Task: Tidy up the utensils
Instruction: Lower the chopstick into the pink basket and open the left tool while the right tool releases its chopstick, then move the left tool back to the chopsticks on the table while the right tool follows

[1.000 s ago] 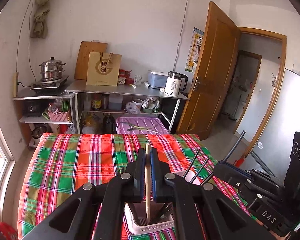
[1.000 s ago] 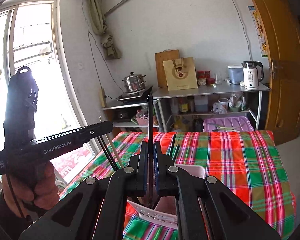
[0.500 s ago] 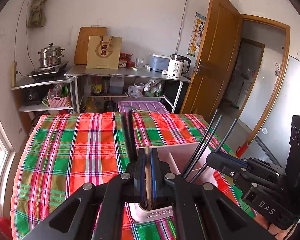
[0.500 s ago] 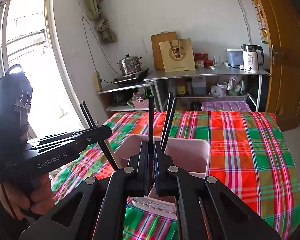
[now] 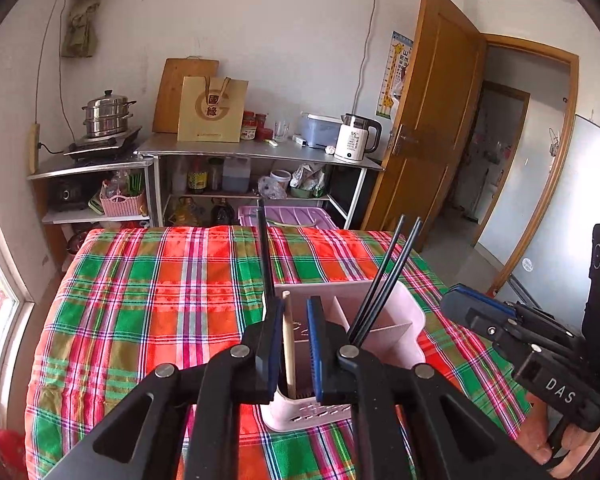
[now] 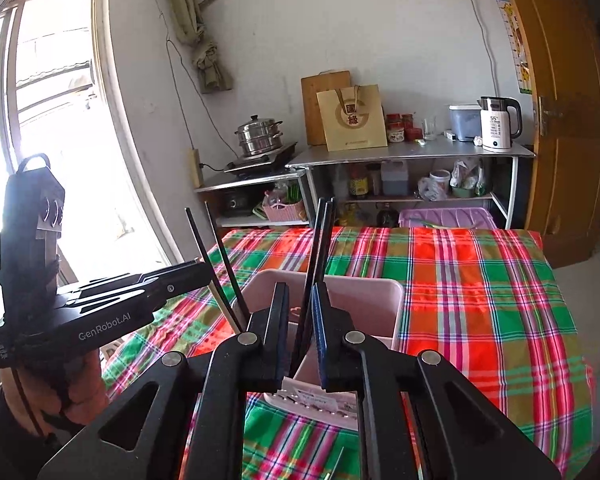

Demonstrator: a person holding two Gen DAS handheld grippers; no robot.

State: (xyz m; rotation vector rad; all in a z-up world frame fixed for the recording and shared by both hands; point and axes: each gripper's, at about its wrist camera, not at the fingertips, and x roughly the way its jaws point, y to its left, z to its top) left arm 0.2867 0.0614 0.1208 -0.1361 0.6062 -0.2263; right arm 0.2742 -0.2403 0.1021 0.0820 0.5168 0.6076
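Observation:
A pink utensil holder [image 5: 384, 332] with dividers stands on the plaid tablecloth; it also shows in the right wrist view [image 6: 364, 300]. My left gripper [image 5: 294, 312] is open just above its near compartment, and a wooden chopstick [image 5: 288, 344] stands loose between the jaws, its lower end in the holder. Black chopsticks [image 5: 384, 276] lean in the holder. My right gripper [image 6: 300, 300] is open over the holder, with black chopsticks [image 6: 318, 256] standing free between its jaws. The right gripper body [image 5: 532, 344] shows at the right of the left wrist view.
The plaid-covered table [image 5: 148, 292] reaches back to a metal shelf unit [image 5: 260, 152] with a kettle [image 5: 354, 140], a paper bag and a steamer pot [image 5: 108, 114]. A purple bin [image 5: 292, 216] sits behind the table. A wooden door [image 5: 432, 112] is open at right.
Both grippers have lowered toward the holder and opened. The wooden chopstick and the black chopstick they gripped now stand loose in the holder.

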